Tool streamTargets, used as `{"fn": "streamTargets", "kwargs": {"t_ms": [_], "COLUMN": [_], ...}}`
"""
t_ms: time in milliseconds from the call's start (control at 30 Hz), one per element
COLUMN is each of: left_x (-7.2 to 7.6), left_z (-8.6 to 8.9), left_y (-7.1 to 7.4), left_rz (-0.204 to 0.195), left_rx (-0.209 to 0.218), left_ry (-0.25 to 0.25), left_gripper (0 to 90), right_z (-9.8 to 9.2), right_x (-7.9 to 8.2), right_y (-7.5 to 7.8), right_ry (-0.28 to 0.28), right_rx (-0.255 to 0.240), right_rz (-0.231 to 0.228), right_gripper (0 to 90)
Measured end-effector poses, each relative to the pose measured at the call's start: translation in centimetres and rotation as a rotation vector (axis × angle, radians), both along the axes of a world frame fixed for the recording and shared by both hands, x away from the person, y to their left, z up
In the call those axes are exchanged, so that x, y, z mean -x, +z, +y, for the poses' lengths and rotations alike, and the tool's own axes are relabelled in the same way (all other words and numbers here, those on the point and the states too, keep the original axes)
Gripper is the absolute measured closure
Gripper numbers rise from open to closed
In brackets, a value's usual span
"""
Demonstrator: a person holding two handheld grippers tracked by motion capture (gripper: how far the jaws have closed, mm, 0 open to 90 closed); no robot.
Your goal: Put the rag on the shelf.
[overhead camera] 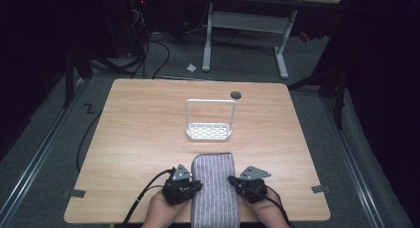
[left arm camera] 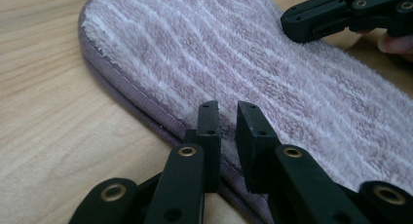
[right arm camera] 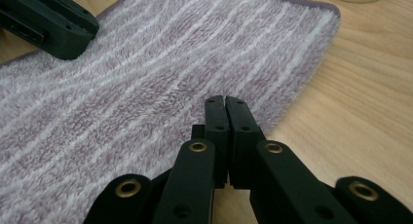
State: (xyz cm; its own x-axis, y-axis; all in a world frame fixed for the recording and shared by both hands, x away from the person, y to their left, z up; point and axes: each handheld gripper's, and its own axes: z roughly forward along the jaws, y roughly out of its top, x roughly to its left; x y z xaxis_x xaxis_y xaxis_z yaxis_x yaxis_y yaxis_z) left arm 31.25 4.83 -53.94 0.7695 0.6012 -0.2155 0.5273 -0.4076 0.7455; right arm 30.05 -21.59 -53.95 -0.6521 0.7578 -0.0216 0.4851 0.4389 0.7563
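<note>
Folded purple-grey striped towel [overhead camera: 215, 188] lies lengthwise on the near-centre of the wooden table [overhead camera: 138, 134], its near end running off the bottom of the high view, rounded far end pointing toward a white wire rack [overhead camera: 209, 120] that stands mid-table, well apart from the towel. Rack has a perforated base and an upright rectangular hoop handle. Small dark round grommet [overhead camera: 236, 94] in the tabletop just behind the rack. Left gripper [overhead camera: 195, 184] sits at the towel's left long edge, held by the left hand [overhead camera: 161, 212], grey three-cornered plate on top, cable trailing back off the near edge. In the left gripper view its jaws stand a little apart with a narrow gap, tips over the towel's stitched hem [left arm camera: 146, 107]; nothing visibly clamped between them, so it reads as released, hovering at or just touching the edge; contact can't be confirmed. Two stacked layers of towel show along that hem. Right gripper [overhead camera: 232, 179] is at the towel's right long edge, held by the right hand [overhead camera: 271, 213], also with grey plate on top. In the right gripper view its jaws are pressed together, clenched with no fabric seen between them, tips over the towel's edge next to bare wood. Each gripper view shows the other gripper's black jaw tips across the towel. Beyond the table: grey carpet floor, white desk legs [overhead camera: 208, 39], dark cables, a scrap of white paper [overhead camera: 191, 67].
</note>
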Motion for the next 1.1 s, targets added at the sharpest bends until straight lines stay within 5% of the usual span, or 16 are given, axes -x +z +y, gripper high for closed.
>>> {"fn": "streamTargets", "kwargs": {"t_ms": [600, 900, 1100], "left_x": [3.3, 3.2, 2.4], "left_z": [0.7, 0.9, 1.5], "left_y": [0.0, 0.1, 0.7], "left_rz": [0.015, 0.036, -0.014], "left_rx": [-0.004, 0.012, 0.052], "left_ry": [-0.054, -0.068, 0.004], "left_gripper": [79.6, 77.6, 72.0], "right_z": [-1.0, -1.3, -1.3], "right_x": [3.1, 3.0, 3.0], "right_y": [0.0, 0.1, 0.1], "right_ry": [0.046, 0.061, 0.068], "right_rx": [-0.017, -0.055, -0.052], "right_rz": [0.024, 0.073, 0.074], "right_gripper": [86.9, 83.4, 83.4]}}
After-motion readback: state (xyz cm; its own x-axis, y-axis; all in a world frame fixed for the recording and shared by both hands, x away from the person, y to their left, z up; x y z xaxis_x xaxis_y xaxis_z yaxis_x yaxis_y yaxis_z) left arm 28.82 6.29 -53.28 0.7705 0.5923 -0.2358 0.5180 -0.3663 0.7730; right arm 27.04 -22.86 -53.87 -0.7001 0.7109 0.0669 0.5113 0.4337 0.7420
